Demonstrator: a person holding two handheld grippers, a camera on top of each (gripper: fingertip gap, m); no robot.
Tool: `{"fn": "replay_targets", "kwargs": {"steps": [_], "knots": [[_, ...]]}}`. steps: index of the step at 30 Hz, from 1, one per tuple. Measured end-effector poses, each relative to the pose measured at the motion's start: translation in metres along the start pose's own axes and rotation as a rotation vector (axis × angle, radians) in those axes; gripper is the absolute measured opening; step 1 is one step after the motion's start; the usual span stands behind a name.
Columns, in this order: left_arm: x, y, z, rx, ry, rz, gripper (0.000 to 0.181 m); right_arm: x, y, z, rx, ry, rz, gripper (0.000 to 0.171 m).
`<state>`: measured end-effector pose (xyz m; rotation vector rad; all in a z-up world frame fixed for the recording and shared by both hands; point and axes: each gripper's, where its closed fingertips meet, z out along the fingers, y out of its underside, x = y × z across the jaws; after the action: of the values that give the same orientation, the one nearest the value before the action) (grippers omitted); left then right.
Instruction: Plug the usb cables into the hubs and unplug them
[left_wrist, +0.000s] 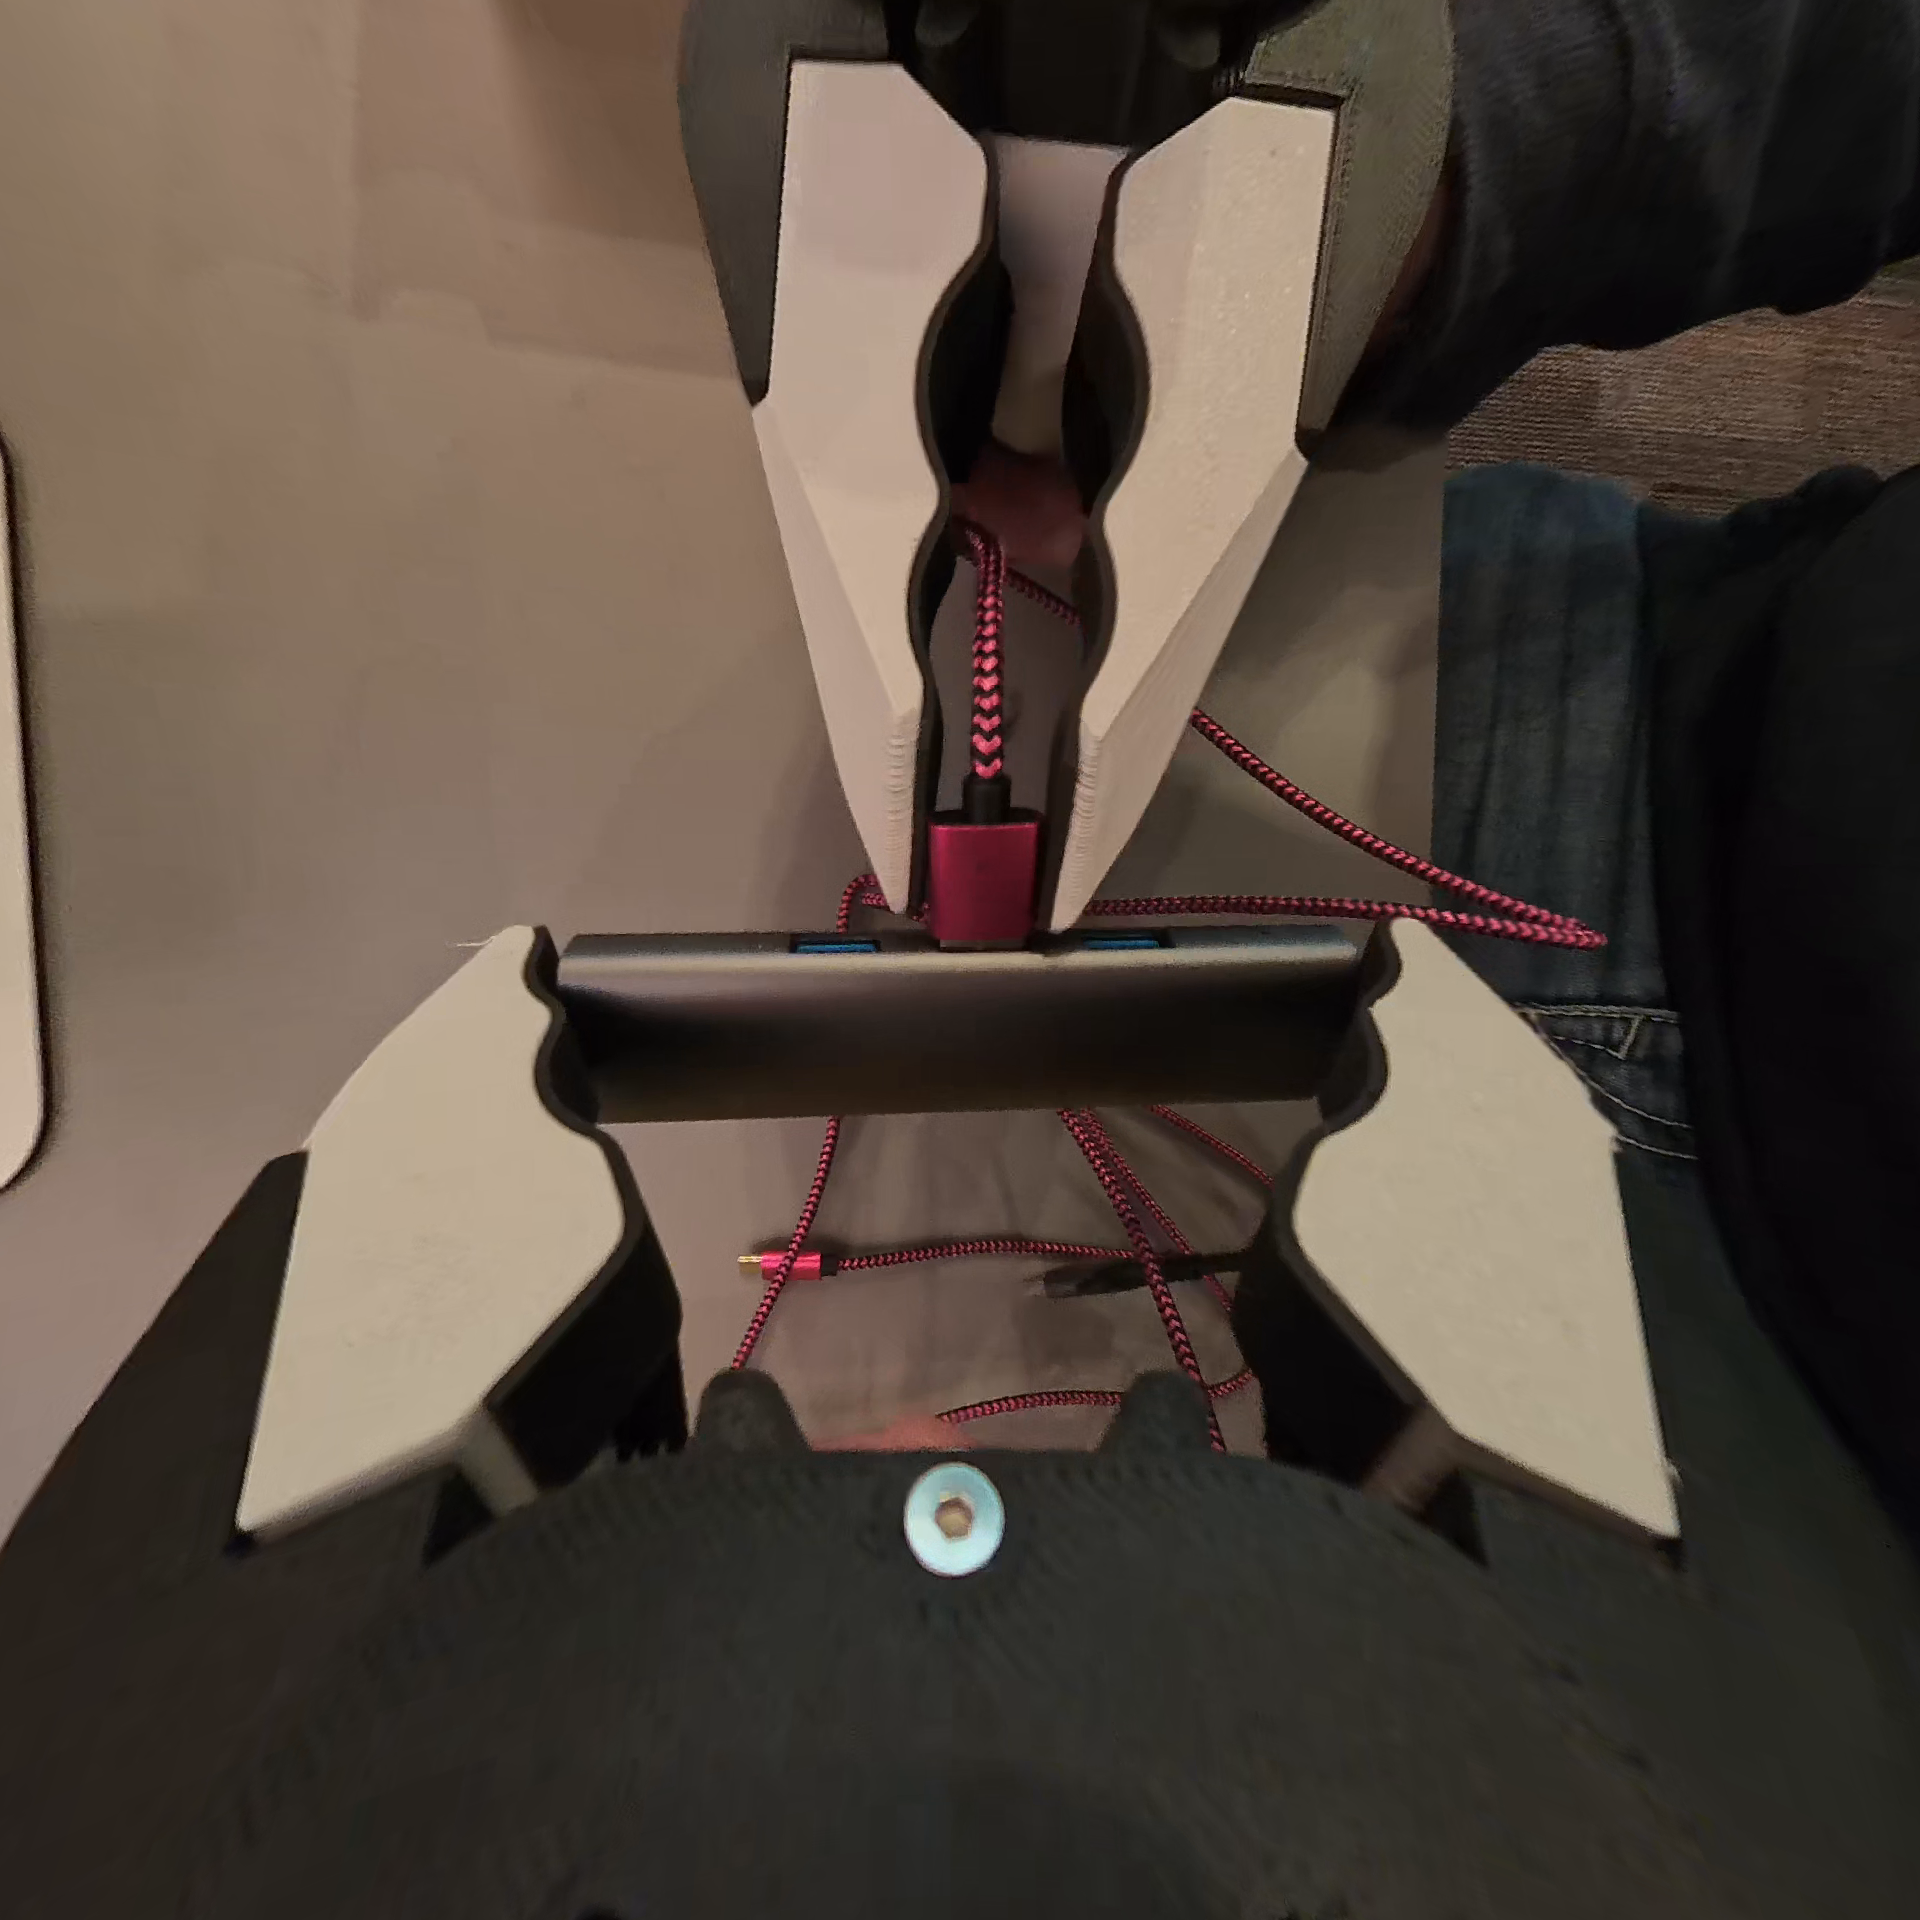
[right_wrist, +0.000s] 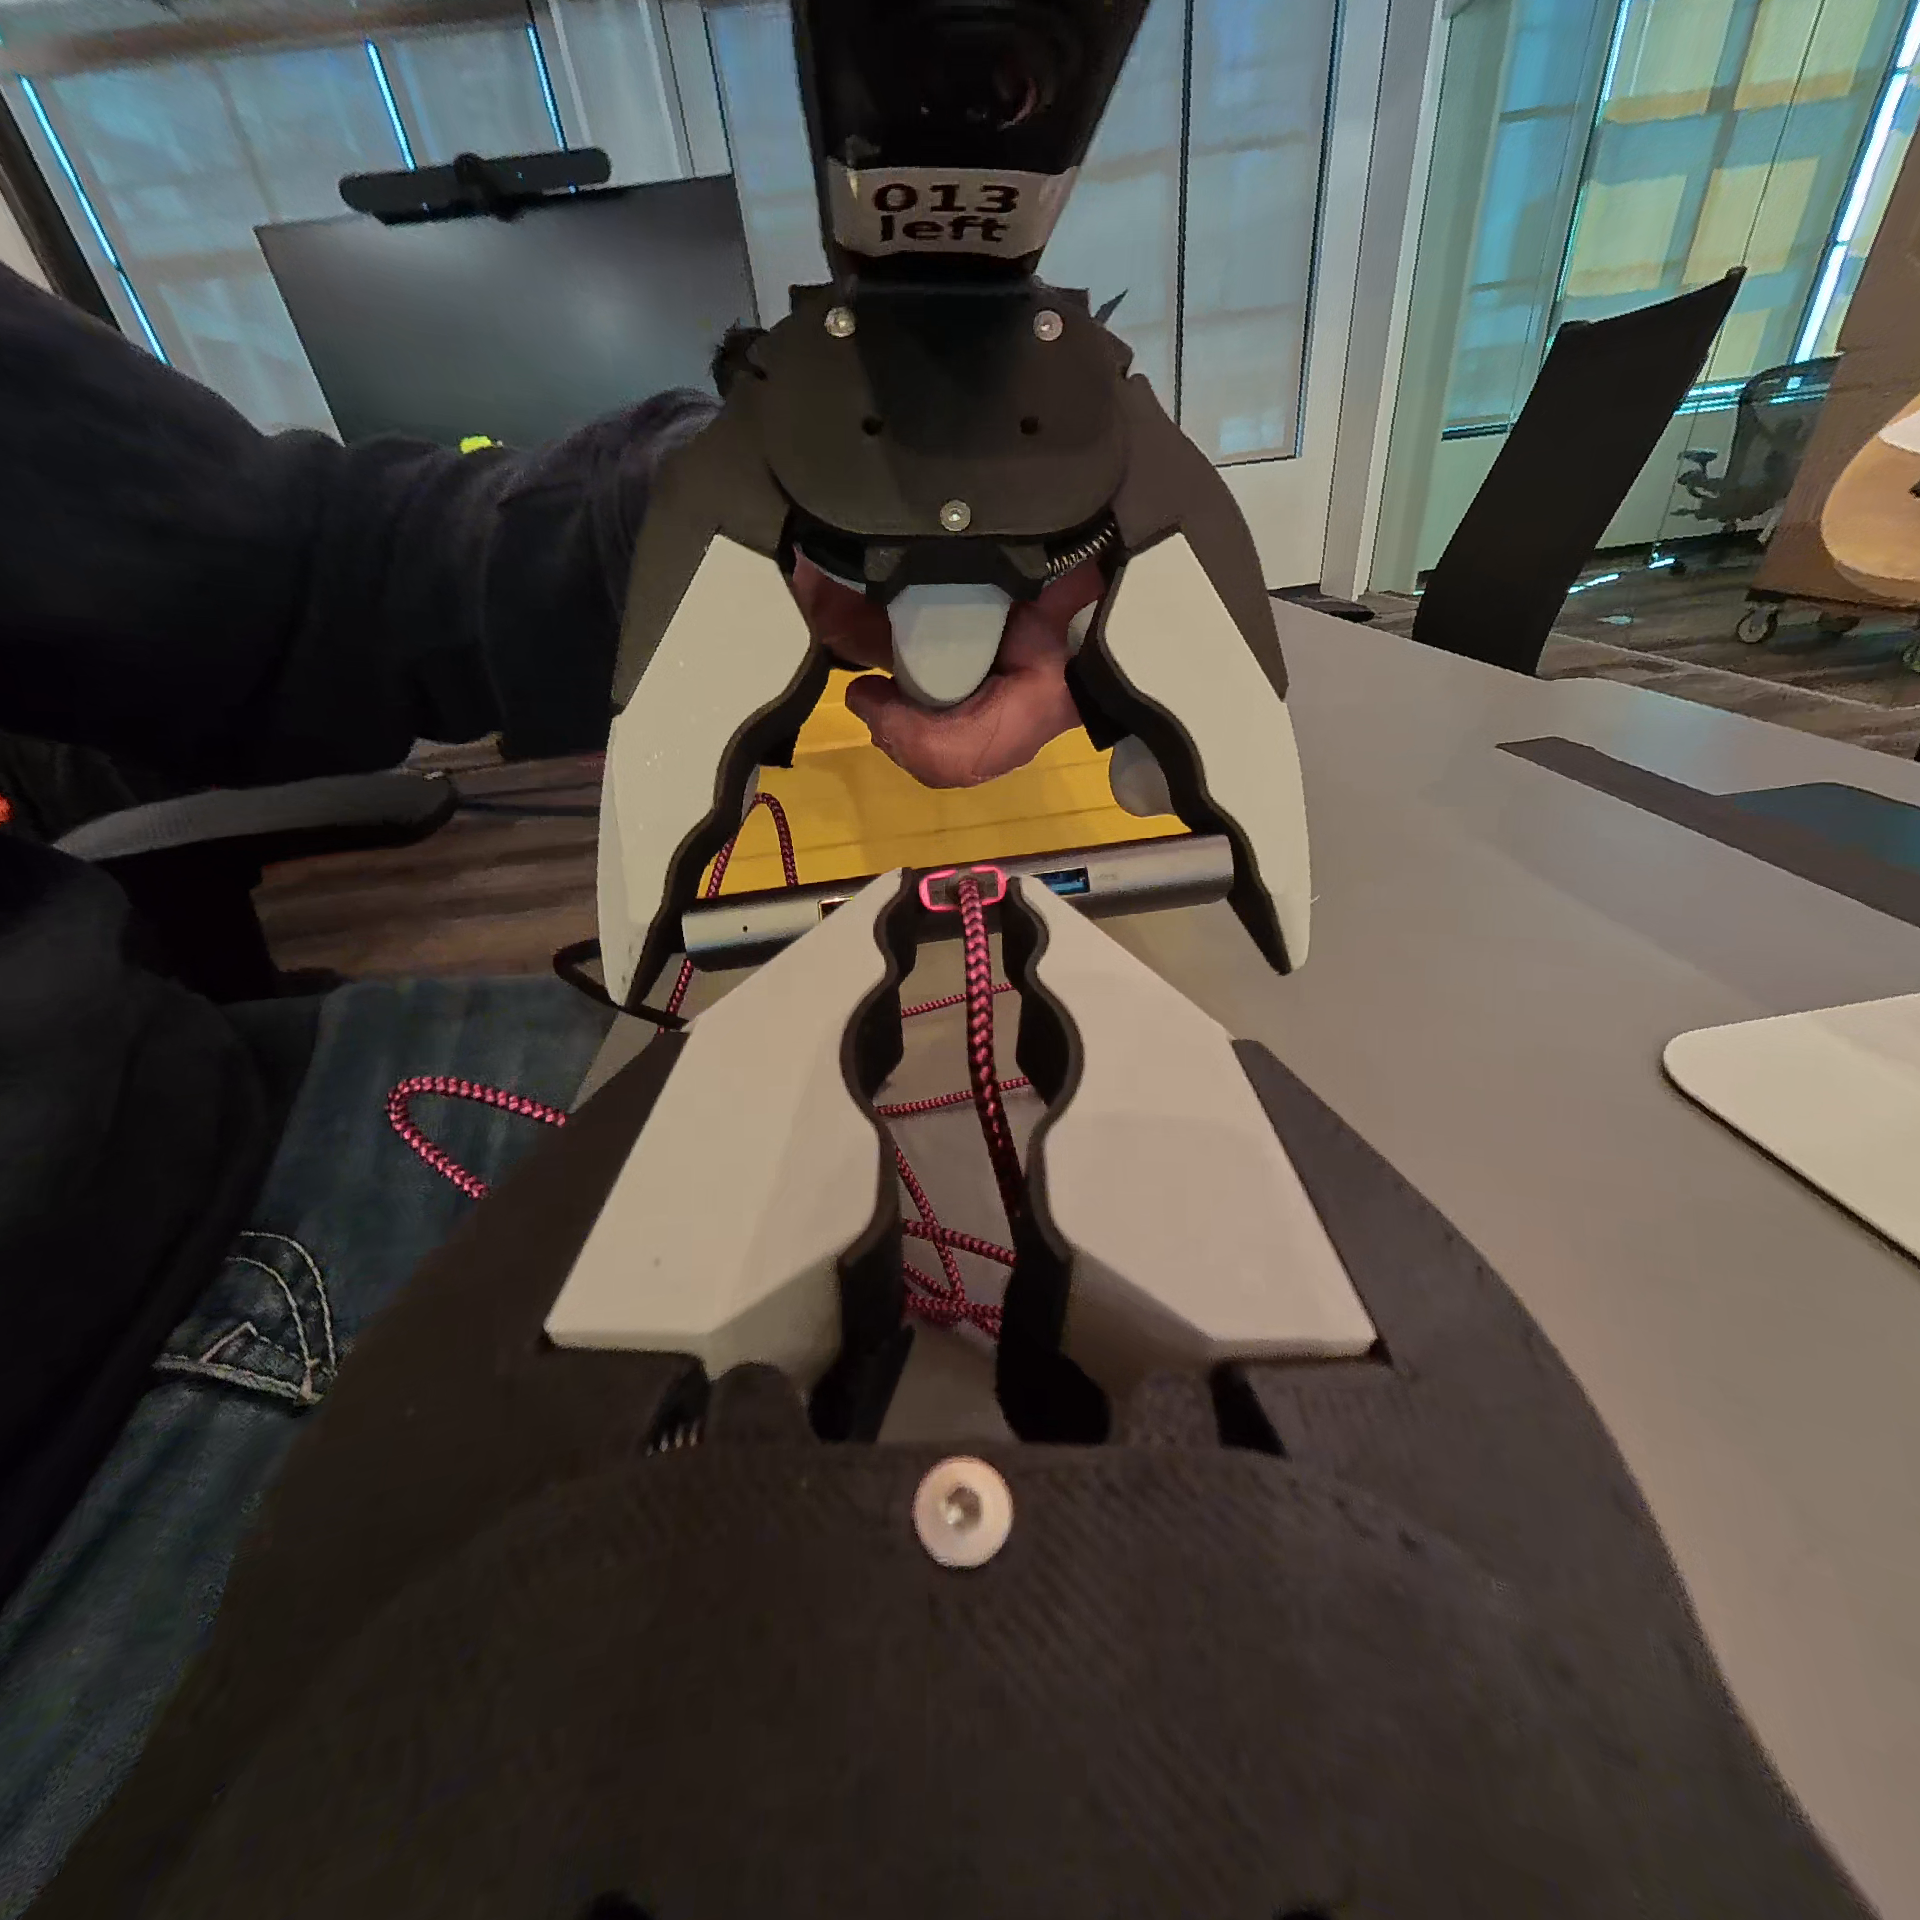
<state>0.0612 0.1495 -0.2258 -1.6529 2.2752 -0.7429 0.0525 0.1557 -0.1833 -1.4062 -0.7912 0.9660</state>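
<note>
At frame centre, the left gripper (left_wrist: 961, 1029) clamps the hub (left_wrist: 956, 1013) by its ends; the right gripper (left_wrist: 982, 894) pinches the plug (left_wrist: 985, 878), seated in a port. Judged best: keep the hub rigid and move the plug straight along the port axis, without twisting the cable (left_wrist: 985, 707).

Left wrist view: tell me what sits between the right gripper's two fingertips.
The pink USB plug sits there, its nose in the grey hub, which the left gripper grips by its ends. The right gripper pinches the plug.

I've got the left gripper (left_wrist: 961, 1023) clamped end-to-end on the dark hub (left_wrist: 956, 1039), right gripper (left_wrist: 982, 899) pinching the red plug (left_wrist: 985, 883) seated in its middle port, pink braided cable (left_wrist: 1351, 831) trailing over the table (left_wrist: 364, 520).
</note>
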Motion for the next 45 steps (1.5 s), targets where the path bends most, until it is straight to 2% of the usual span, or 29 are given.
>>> {"fn": "replay_targets", "kwargs": {"steps": [10, 14, 15, 25, 38, 45], "knots": [[0.005, 0.004, 0.002, -0.046, 0.087, -0.021, 0.135, -0.002, 0.005, 0.001, -0.067, -0.008, -0.1, 0.014], [0.007, 0.007, 0.004, -0.075, 0.106, -0.015, 0.135, -0.005, 0.005, 0.002, -0.063, -0.033, -0.08, 0.018], [0.008, 0.008, 0.004, -0.078, 0.11, -0.014, 0.135, -0.004, 0.006, 0.002, -0.067, -0.032, -0.083, 0.014], [0.009, 0.007, 0.003, -0.078, 0.126, -0.015, 0.135, -0.005, 0.005, 0.002, -0.044, -0.054, -0.035, 0.013], [0.012, -0.01, -0.009, 0.128, 0.129, -0.065, 0.135, -0.007, -0.01, 0.001, 0.082, -0.067, 0.037, 0.013], [0.013, -0.012, -0.009, 0.148, 0.116, -0.059, 0.135, -0.008, -0.01, 0.0, 0.062, -0.06, 0.01, 0.013]]}}
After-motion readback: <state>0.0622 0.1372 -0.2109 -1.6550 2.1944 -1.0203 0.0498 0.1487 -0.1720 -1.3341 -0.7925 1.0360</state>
